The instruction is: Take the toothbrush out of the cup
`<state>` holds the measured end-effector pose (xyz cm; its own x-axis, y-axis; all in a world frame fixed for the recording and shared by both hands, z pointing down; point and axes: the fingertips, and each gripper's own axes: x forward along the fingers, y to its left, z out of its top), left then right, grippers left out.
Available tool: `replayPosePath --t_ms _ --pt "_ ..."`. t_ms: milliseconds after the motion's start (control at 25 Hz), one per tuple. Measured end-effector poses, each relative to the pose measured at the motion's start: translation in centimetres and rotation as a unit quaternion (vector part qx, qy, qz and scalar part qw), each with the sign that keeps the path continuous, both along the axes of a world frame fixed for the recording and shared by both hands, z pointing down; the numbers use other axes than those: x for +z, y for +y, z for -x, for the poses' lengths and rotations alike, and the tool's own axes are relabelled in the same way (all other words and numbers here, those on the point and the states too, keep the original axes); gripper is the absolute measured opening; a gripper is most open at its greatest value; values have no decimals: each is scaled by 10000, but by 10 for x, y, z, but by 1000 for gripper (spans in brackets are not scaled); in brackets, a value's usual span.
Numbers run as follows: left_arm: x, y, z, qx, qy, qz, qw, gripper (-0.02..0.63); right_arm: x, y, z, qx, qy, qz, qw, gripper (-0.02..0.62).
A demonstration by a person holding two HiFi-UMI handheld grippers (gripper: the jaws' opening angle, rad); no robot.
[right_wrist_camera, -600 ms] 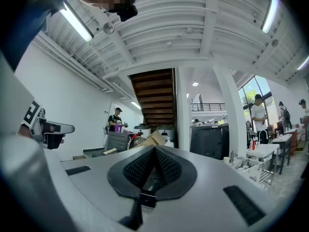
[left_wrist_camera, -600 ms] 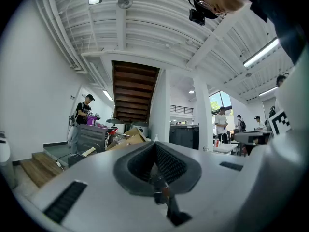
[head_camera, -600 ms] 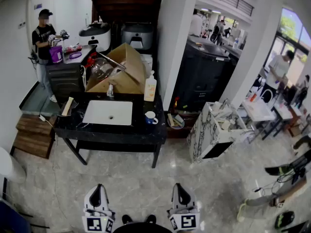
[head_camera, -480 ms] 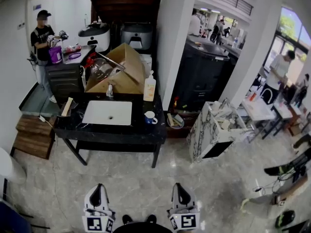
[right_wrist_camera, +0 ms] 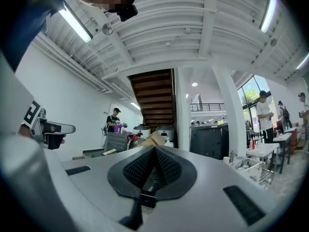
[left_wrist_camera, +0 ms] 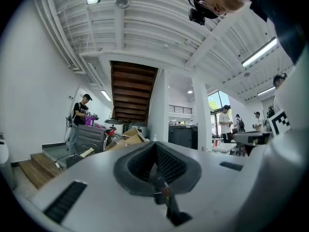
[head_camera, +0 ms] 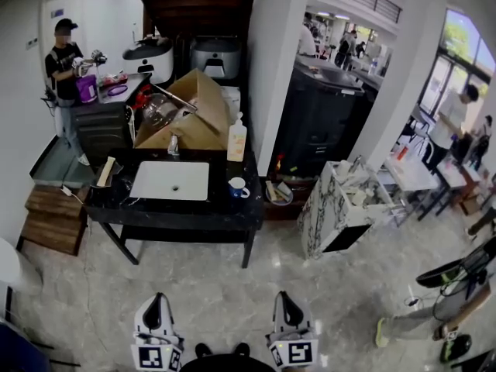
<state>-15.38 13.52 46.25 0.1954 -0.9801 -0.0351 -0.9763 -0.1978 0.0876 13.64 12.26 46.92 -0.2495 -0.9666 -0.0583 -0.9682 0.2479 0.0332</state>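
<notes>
A small blue and white cup (head_camera: 238, 187) stands on the black table (head_camera: 186, 211), to the right of the white basin (head_camera: 171, 180). It is too small here to make out a toothbrush in it. My left gripper (head_camera: 154, 301) and right gripper (head_camera: 286, 297) hang side by side at the bottom of the head view, over the floor and well short of the table. Both point level. In the left gripper view the left gripper (left_wrist_camera: 155, 147) has its jaws closed together with nothing between them. The right gripper (right_wrist_camera: 154, 152) looks the same in the right gripper view.
A soap bottle (head_camera: 236, 142) and an open cardboard box (head_camera: 190, 115) stand at the table's back. A marble-patterned cabinet (head_camera: 341, 208) stands to the right. One person (head_camera: 66, 68) works at a counter far left. Another person (head_camera: 426, 316) crosses the floor at lower right.
Both grippers stay where they were. The person at the lower right has moved across the floor, and the head view has shifted slightly.
</notes>
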Motion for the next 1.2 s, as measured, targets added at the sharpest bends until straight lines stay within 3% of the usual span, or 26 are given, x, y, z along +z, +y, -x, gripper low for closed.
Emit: replayPosePath --t_ms 880,1200 --pt "-6 -4 2 -67 -24 -95 9999 5 -3 -3 5 -65 -31 -109 9999 34" --pt "-5 -5 4 -66 -37 -82 9999 5 -6 -9 6 -76 -137 -3 9999 201"
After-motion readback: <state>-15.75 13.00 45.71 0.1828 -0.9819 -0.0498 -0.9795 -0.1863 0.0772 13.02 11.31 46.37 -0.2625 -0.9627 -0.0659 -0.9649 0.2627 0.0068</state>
